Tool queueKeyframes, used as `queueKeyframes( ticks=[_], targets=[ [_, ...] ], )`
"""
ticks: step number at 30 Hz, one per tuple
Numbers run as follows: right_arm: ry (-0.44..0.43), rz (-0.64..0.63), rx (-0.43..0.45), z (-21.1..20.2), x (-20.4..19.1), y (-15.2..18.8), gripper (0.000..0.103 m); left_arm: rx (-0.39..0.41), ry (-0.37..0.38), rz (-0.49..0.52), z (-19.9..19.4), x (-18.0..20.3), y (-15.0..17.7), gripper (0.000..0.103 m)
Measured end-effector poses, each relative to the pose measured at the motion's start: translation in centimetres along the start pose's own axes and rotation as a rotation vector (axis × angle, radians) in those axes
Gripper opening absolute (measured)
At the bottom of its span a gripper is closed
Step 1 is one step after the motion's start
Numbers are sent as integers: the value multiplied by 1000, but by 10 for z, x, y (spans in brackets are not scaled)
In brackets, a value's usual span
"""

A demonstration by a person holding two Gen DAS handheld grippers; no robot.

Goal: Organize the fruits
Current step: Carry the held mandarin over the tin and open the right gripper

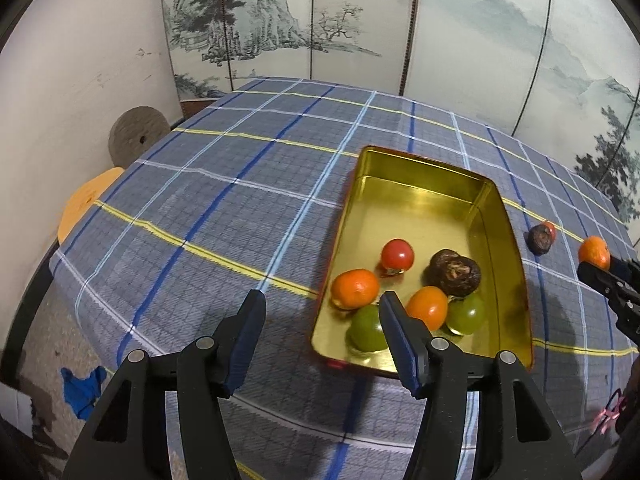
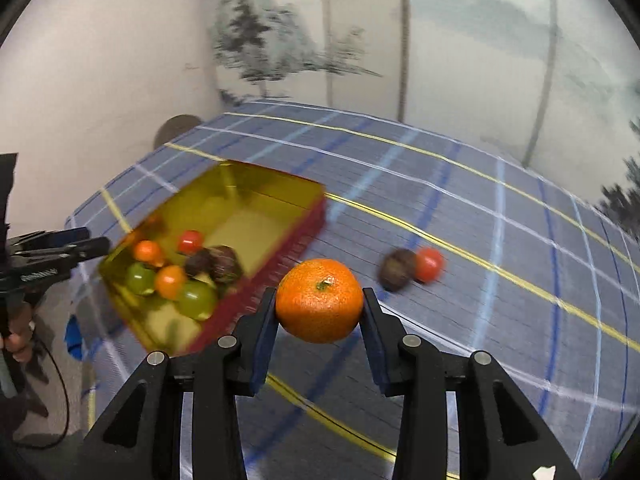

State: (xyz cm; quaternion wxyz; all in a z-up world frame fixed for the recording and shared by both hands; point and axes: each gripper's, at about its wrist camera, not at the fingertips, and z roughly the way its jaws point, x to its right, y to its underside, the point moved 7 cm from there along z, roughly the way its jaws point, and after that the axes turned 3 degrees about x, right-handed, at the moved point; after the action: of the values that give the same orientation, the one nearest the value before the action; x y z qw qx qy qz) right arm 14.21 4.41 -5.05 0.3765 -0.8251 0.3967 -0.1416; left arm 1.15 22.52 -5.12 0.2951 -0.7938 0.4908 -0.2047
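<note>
A gold tin (image 1: pixel 404 168) lies on the blue plaid tablecloth (image 1: pixel 224 208). It holds a red tomato (image 1: pixel 397 255), two oranges (image 1: pixel 355 288), two green fruits (image 1: pixel 466 314) and a dark brown fruit (image 1: pixel 456 272). My left gripper (image 1: pixel 323 302) stands open and empty above the tin's near left corner. My right gripper (image 2: pixel 319 294) is shut on a mandarin (image 2: pixel 320 308), held above the cloth to the right of the tin (image 2: pixel 272 178). A brown fruit (image 2: pixel 394 266) and a red tomato (image 2: pixel 429 264) lie on the cloth beyond it.
A painted folding screen (image 1: pixel 280 20) stands behind the table. A round stone disc (image 1: pixel 138 136) and an orange board (image 1: pixel 86 200) sit off the table's left edge. Blue cloth (image 1: pixel 82 390) lies on the floor. A hand (image 2: pixel 18 340) grips the left tool's handle.
</note>
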Motion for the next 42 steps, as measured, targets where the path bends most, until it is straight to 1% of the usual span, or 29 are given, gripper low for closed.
queueKeyframes(
  ticks=[4,8,14,20,31,33,39,42],
  targets=[
    [-27,-57,-11,13,-30,-14,37,-2,-8,-7,-2,-9,1,60],
    [-37,-105,-34,31,-53,-20,37,-5,-18,-14,-2,-17,4,60],
    [-31,-179,-91,55,-78,-18,37,-16,-26,-37,0,-30,8,61],
    [-19,-235,-127,74,-96,-11,37,-15,-30,-58,0,-39,8,62],
    [-80,-216,-147,91,-120,-7,37,-26,-38,-72,4,-48,10,63],
    [-82,-214,-139,92,-123,-8,37,-25,-39,-72,4,-48,11,63],
    [-111,-179,-141,97,-124,-11,38,-36,-32,-76,6,-47,12,63],
    [-120,-154,-159,101,-121,-7,38,-45,-25,-78,7,-44,13,63]
  ],
)
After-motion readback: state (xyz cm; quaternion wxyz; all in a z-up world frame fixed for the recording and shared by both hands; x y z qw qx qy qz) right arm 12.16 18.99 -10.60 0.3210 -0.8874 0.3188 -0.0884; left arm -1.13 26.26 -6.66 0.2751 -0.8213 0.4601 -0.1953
